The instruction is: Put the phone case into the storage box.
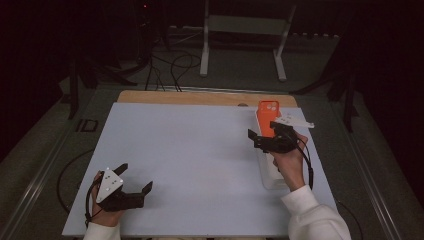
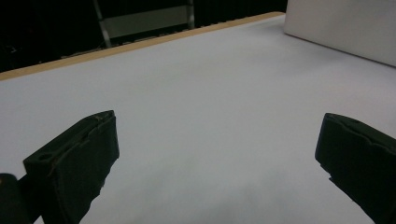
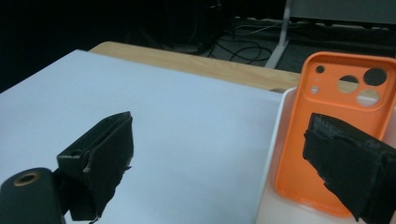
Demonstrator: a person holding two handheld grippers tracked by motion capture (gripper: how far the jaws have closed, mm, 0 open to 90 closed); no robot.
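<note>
Right gripper hovers at about 3 o'clock on the table, jaws wide apart, nothing between them. In the right gripper view the right-hand jaw sits in front of the orange phone case; the left-hand jaw stands over bare white surface, well apart from it. No grip yet.

The phone case stands tilted, camera cut-outs at its top end, leaning inside a clear tray that runs along the right edge of the table, from 2 to 4 o'clock. The case occupies the far end of the tray, at about 2 o'clock from table centre. Whether a jaw touches the case: cannot tell.

Left gripper rests low at 7 o'clock, near the table's front edge, jaws spread wide and empty. In the left gripper view, bare white surface lies between them, with a white slab at the far right.

Progress, as judged: early. The right gripper is lined up beside the case, but closing on it, lifting it out of the tray and any placing all remain. The left gripper appears idle, waiting.
</note>
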